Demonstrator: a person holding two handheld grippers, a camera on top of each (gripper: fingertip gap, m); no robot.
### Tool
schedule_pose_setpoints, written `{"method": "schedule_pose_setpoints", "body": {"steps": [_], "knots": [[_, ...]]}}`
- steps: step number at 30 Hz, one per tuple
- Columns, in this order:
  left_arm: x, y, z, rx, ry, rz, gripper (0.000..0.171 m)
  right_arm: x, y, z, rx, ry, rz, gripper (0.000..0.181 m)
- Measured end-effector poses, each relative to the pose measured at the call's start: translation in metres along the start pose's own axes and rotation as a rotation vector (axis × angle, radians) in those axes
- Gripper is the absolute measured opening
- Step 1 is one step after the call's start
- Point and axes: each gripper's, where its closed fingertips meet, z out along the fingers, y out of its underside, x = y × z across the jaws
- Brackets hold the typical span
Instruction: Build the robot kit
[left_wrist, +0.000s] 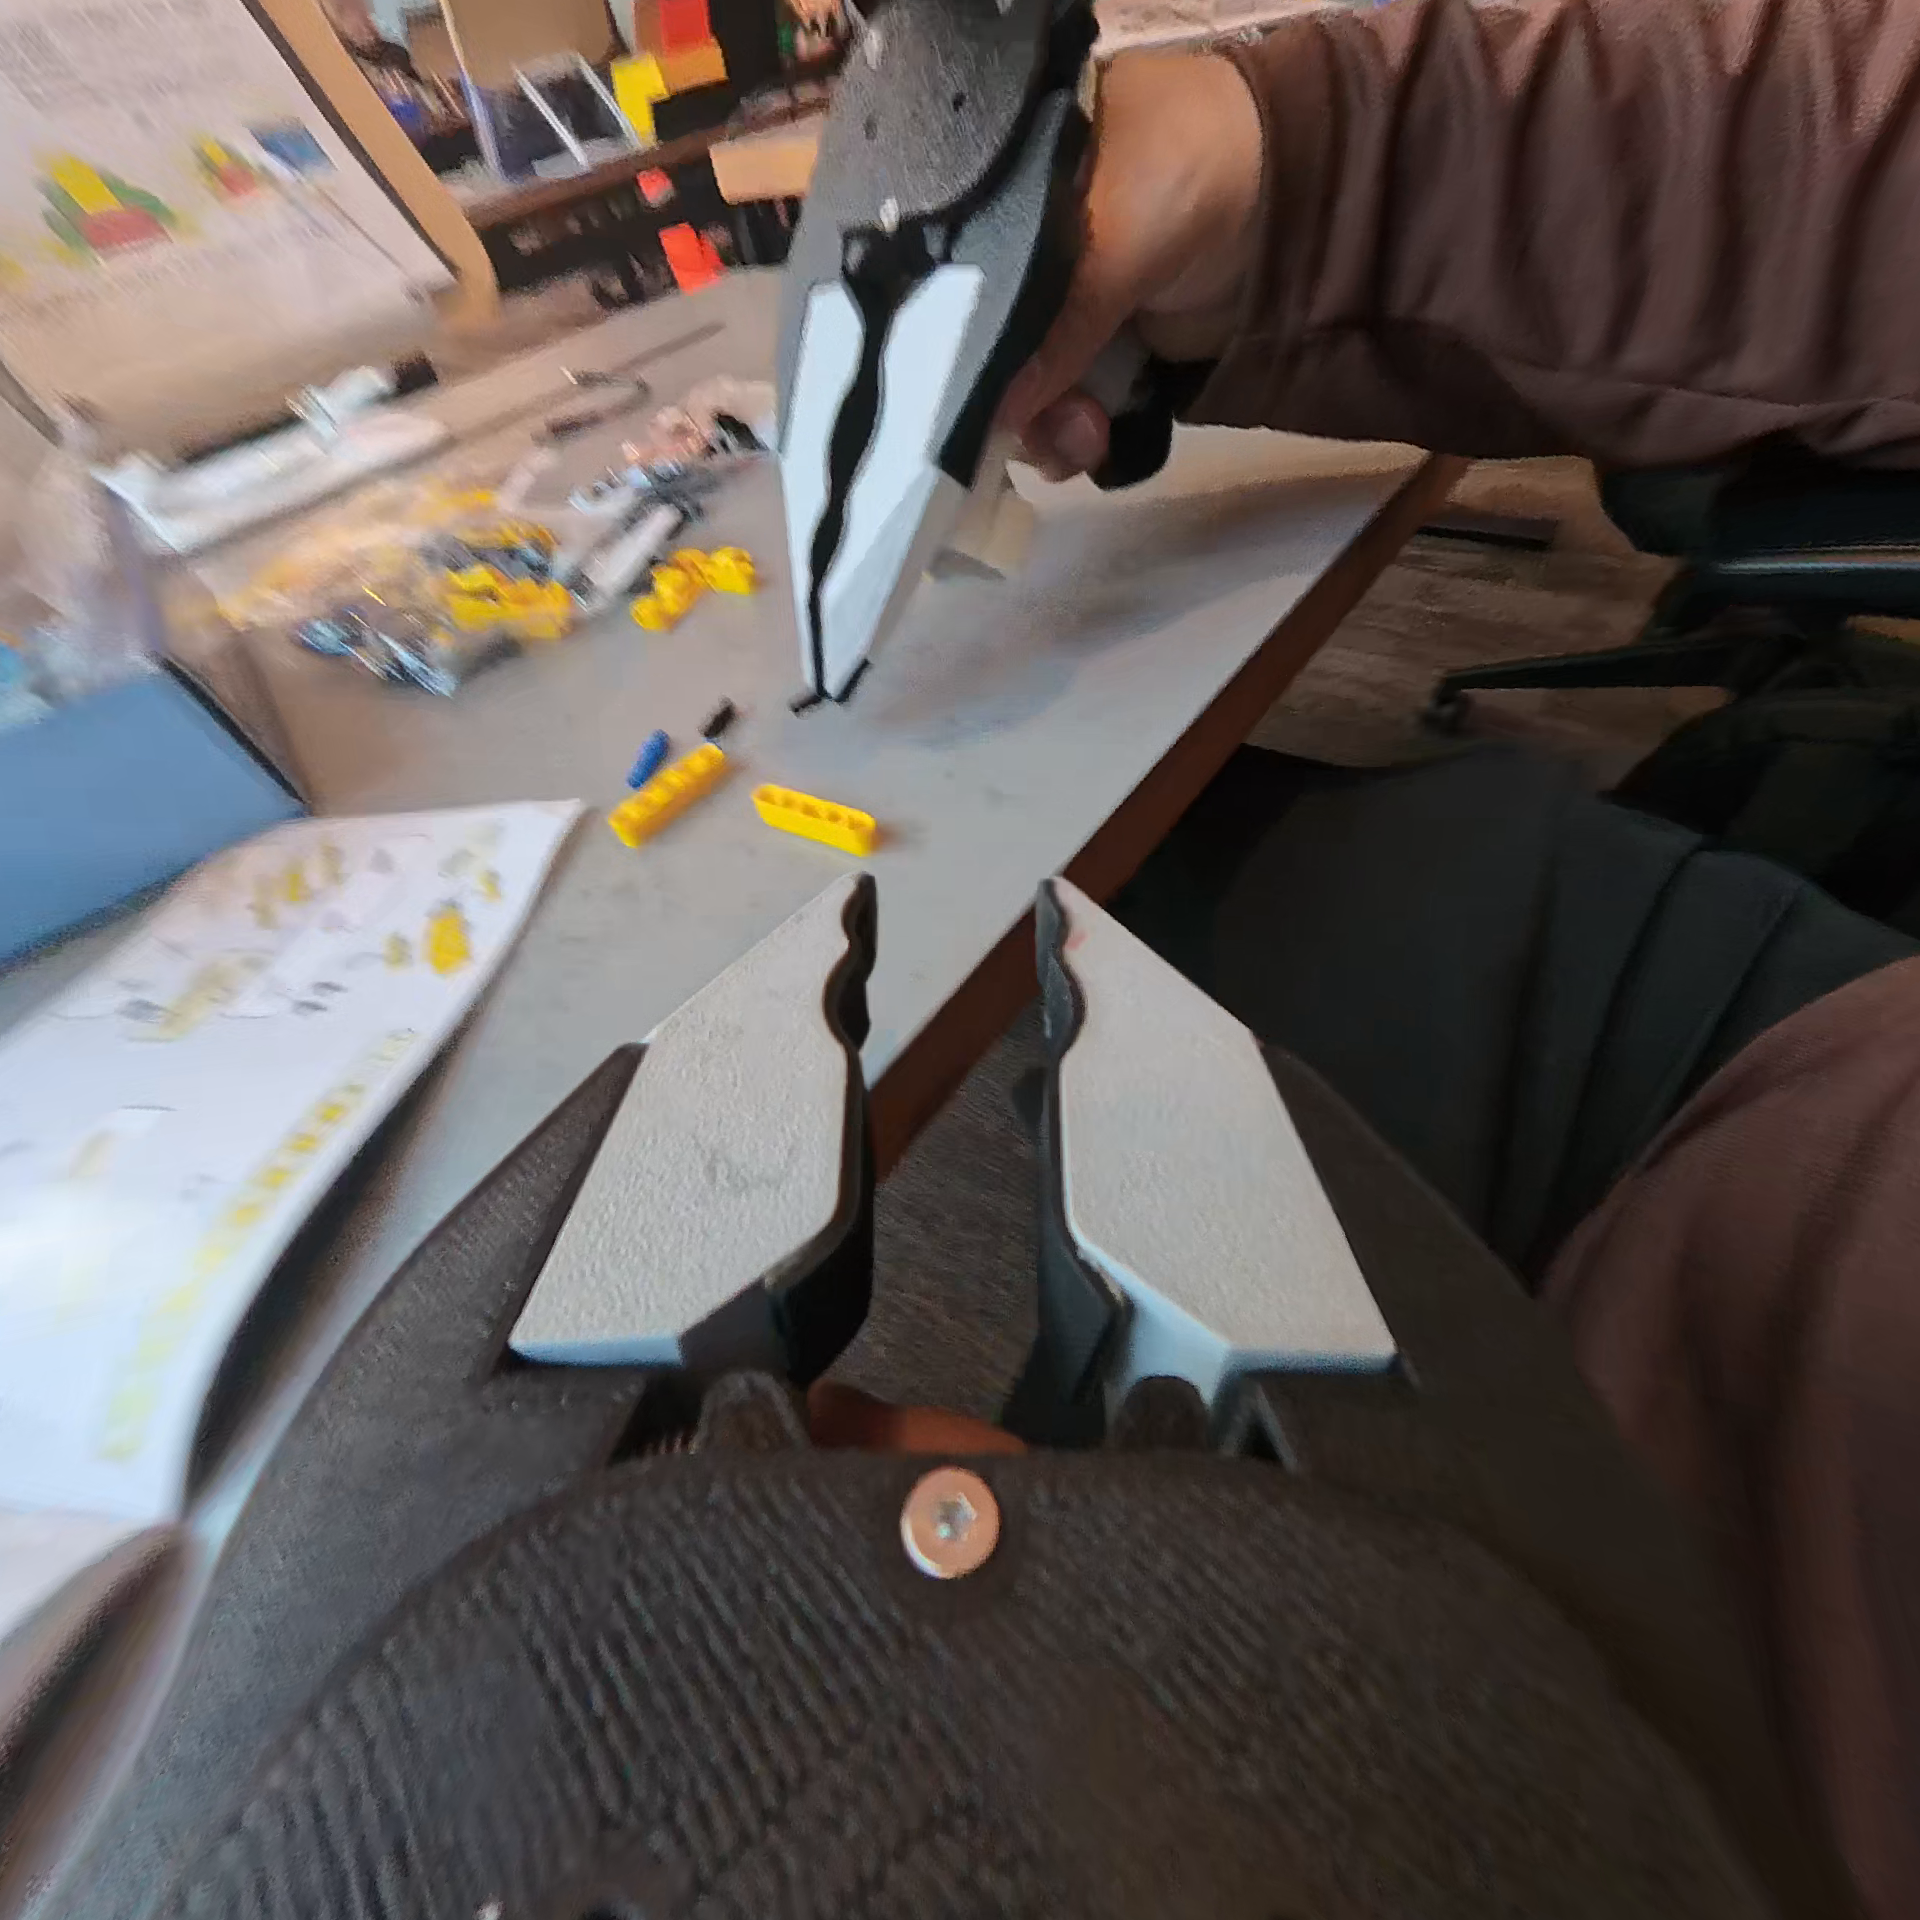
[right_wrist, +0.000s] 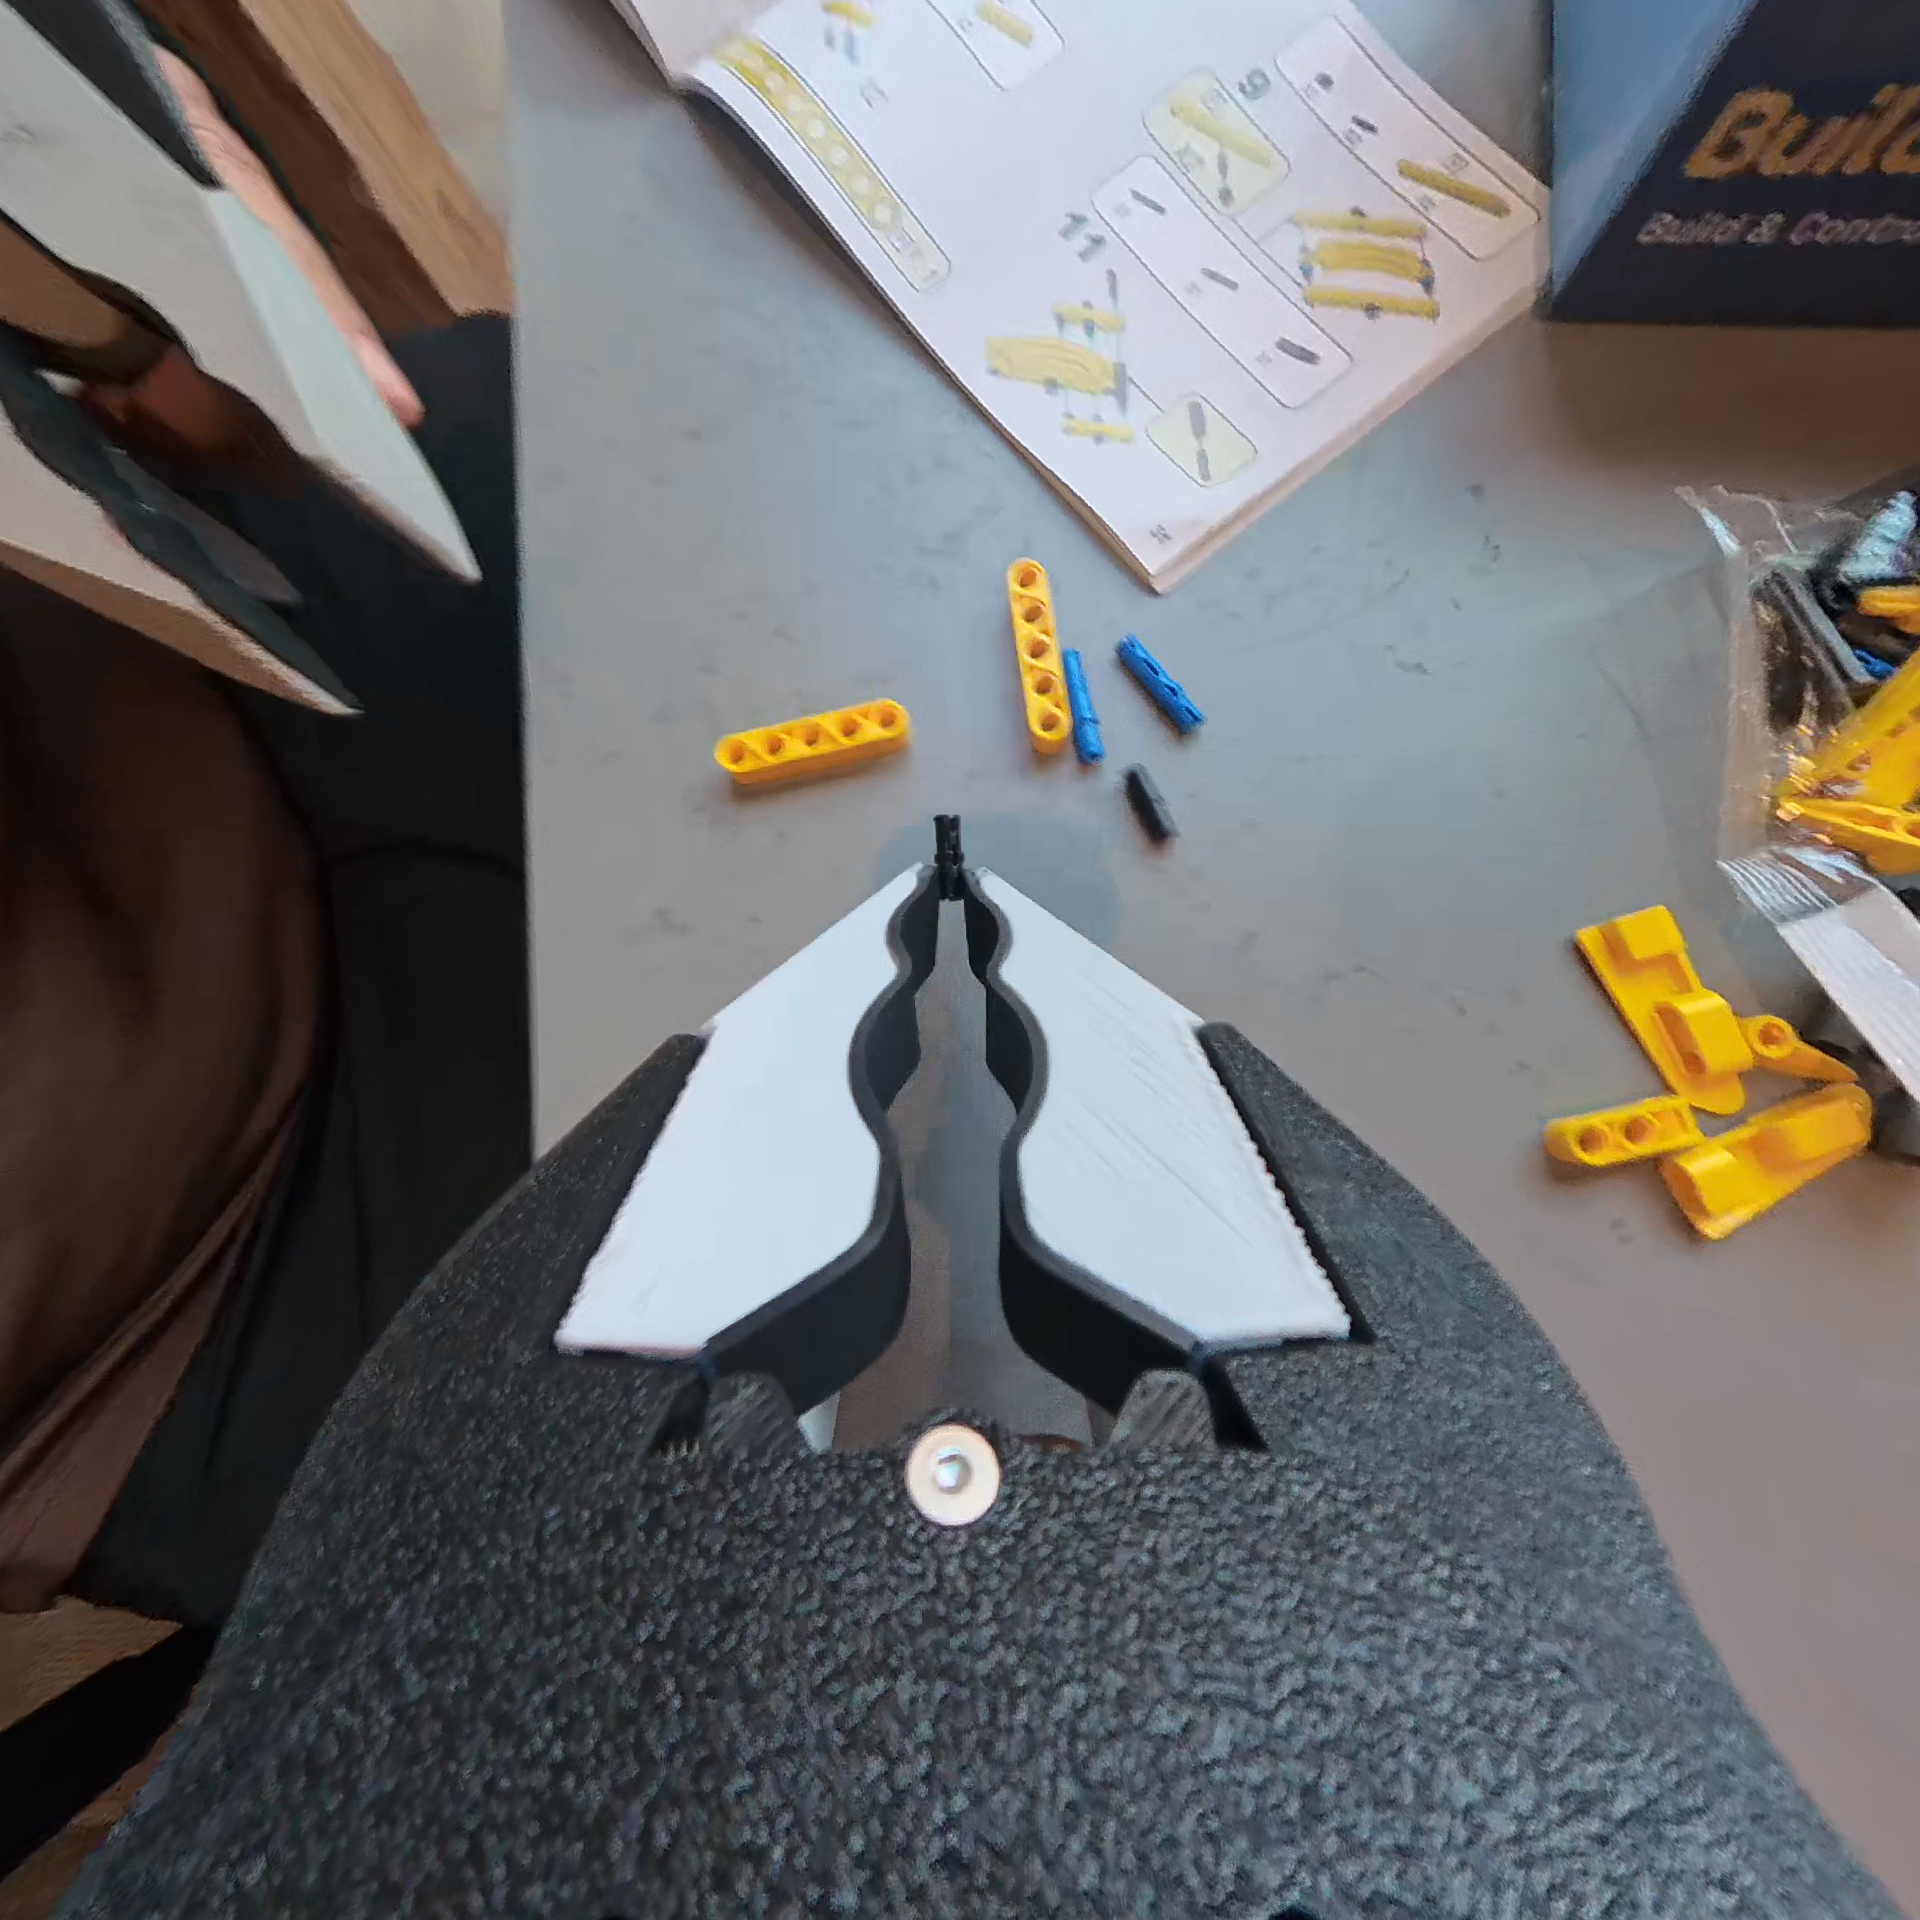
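Note:
My right gripper (right_wrist: 948, 871) is shut on a small black pin (right_wrist: 947, 837) and holds it over the grey table (right_wrist: 727, 520). In the left wrist view the right gripper (left_wrist: 828, 694) points down with the black pin (left_wrist: 802, 701) at its tips. Ahead of it lie two yellow five-hole beams (right_wrist: 812, 739) (right_wrist: 1037, 654), two blue pins (right_wrist: 1082, 707) (right_wrist: 1158, 682) and another black pin (right_wrist: 1149, 802). My left gripper (left_wrist: 956, 914) is open and empty, hovering over the table's near edge (left_wrist: 1143, 821); it shows at the left of the right wrist view (right_wrist: 343, 634).
An open instruction booklet (right_wrist: 1091, 260) lies beyond the parts, with a blue box (right_wrist: 1745, 166) beside it. A plastic bag of parts (right_wrist: 1829, 707) and loose yellow pieces (right_wrist: 1704, 1081) lie at the right. An office chair (left_wrist: 1714, 582) stands past the table edge. My right fingertips sit around 12 cm from my left ones.

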Motion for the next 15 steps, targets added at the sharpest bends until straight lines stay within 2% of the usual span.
{"method": "schedule_pose_setpoints", "body": {"steps": [3,4,8,15], "knots": [[-0.018,-0.019,-0.009,0.041,-0.102,0.196,0.018,-0.026,-0.020,0.003,0.045,-0.081,0.011,0.004],[-0.019,-0.019,-0.009,0.022,-0.108,0.273,0.013,-0.034,-0.026,0.005,0.052,-0.110,0.022,0.004],[-0.032,-0.020,-0.005,-0.031,-0.197,0.533,0.013,-0.060,-0.047,0.012,0.067,-0.204,0.062,0.004],[-0.028,-0.015,0.001,-0.064,-0.198,0.662,0.014,-0.079,-0.054,0.016,0.052,-0.252,0.061,0.004]]}}
